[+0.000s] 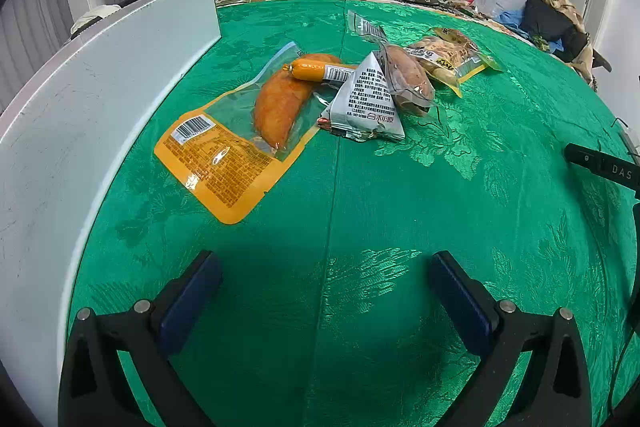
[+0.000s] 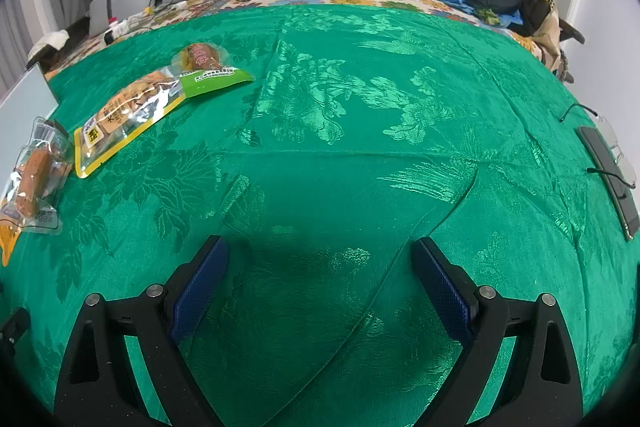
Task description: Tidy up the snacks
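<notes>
Beside the white box (image 1: 100, 99), on the green cloth (image 1: 400, 207), every snack lies loose, so the sorting looks barely begun: the big orange pouch (image 1: 228, 151) nearest the box, then the grey triangular packet (image 1: 368, 99), then the small sausage (image 1: 316, 69). Both the left gripper (image 1: 326, 279) and the right gripper (image 2: 320, 263) gape wide, holding nothing.

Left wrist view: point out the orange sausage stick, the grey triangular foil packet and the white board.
orange sausage stick (image 1: 308, 69), left wrist view, middle of casing
grey triangular foil packet (image 1: 370, 95), left wrist view, printed face
white board (image 1: 80, 99), left wrist view, bare face
</notes>
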The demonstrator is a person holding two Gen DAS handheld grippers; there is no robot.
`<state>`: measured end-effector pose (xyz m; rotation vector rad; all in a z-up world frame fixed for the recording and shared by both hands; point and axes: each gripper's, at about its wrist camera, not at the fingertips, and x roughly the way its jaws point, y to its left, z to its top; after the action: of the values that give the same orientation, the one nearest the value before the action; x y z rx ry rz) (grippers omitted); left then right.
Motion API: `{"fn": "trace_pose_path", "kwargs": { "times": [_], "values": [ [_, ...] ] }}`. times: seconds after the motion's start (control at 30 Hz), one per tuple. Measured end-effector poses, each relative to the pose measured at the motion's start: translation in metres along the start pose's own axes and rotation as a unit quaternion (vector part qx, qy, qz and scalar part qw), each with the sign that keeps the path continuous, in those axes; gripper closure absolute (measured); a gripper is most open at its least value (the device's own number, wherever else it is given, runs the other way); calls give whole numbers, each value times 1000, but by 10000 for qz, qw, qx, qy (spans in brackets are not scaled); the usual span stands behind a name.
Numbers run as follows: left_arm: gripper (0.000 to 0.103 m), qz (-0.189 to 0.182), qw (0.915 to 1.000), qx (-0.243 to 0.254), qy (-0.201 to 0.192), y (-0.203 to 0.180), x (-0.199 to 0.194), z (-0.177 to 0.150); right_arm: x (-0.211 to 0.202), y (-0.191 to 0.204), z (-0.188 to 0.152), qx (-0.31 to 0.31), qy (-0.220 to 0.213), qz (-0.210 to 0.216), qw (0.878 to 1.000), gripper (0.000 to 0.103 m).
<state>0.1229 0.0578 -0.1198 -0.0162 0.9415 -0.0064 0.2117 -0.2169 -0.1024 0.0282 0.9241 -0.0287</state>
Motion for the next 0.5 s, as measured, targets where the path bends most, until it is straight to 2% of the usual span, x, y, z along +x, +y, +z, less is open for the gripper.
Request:
{"fn": "trace_pose_path", "kwargs": {
  "times": [0.5],
  "values": [
    [0, -3, 10000, -2, 1, 0, 0, 0, -1, 0, 0, 1, 2, -1, 10000, 7]
  ]
}}
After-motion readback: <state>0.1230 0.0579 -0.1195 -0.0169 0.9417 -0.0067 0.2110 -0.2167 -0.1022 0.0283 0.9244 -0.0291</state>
